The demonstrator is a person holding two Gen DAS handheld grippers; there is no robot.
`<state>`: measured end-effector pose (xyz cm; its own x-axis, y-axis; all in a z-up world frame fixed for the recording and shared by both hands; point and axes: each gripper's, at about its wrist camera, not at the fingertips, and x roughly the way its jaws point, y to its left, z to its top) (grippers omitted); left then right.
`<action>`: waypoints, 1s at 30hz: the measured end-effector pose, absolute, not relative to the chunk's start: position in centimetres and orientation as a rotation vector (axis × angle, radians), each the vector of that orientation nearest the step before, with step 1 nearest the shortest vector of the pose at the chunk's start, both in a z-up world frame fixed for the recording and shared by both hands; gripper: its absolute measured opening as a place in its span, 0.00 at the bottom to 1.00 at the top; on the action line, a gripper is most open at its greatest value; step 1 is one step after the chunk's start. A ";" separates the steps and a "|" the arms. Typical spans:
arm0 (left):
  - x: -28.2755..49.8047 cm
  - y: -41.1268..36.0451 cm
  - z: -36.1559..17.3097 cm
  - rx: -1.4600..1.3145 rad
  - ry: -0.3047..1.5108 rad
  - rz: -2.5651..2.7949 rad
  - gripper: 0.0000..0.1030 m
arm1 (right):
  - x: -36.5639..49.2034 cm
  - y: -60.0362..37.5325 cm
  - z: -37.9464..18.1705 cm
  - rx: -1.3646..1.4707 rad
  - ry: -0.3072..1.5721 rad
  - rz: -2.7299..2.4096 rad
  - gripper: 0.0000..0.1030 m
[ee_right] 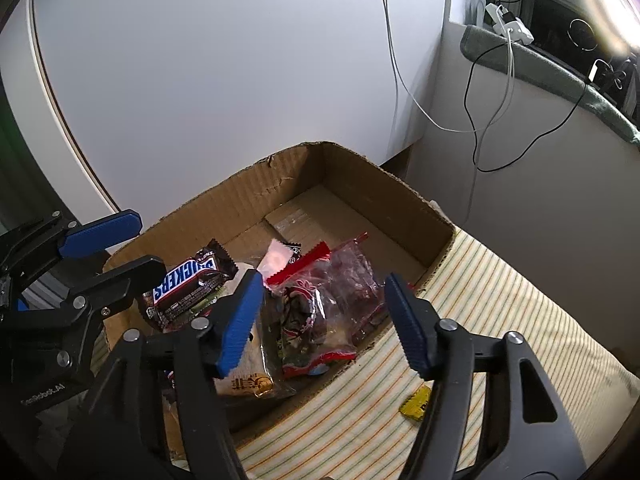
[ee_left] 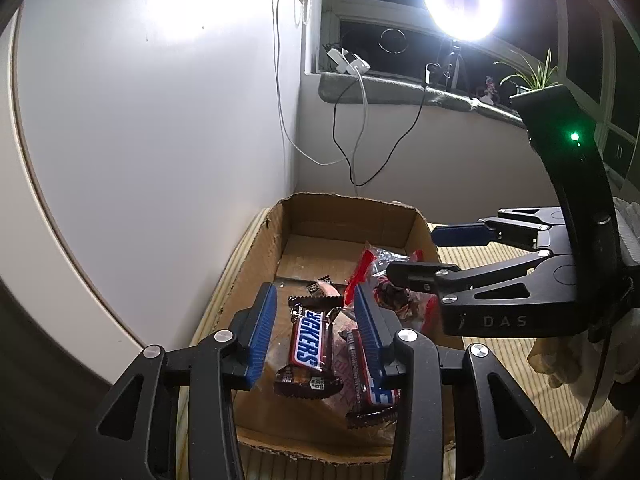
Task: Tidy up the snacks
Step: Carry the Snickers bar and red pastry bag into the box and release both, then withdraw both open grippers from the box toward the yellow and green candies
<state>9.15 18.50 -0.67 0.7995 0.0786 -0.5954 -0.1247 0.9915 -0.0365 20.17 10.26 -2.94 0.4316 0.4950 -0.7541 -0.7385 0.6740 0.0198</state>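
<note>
A cardboard box on a striped cloth holds several snacks. A Snickers bar lies on top of the pile. My left gripper is open above the box, its blue pads either side of the Snickers bar without touching it; it also shows in the right wrist view. A second bar lies under its right finger. My right gripper is open over a clear red-edged bag of dark snacks, and shows in the left wrist view.
A white wall stands close behind the box. Cables hang from a window sill at the back right. A small yellow wrapper lies on the striped cloth outside the box. A ring light glares above.
</note>
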 end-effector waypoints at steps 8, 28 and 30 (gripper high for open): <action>8.4 17.8 0.2 -0.060 0.616 0.112 0.47 | 19.9 9.0 -1.9 -0.328 0.777 0.764 0.82; 6.6 15.6 1.5 -0.048 0.588 0.105 0.57 | 18.3 2.6 -0.3 -0.275 0.736 0.748 0.82; 6.4 15.1 1.5 -0.053 0.584 0.093 0.57 | 18.4 1.0 -0.2 -0.266 0.736 0.738 0.82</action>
<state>6.40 15.09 1.54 0.8302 0.0723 -0.5527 -0.1026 0.9944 -0.0240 18.36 1.01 -0.20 0.5072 0.5149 -0.6911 -0.6927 0.7206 0.0285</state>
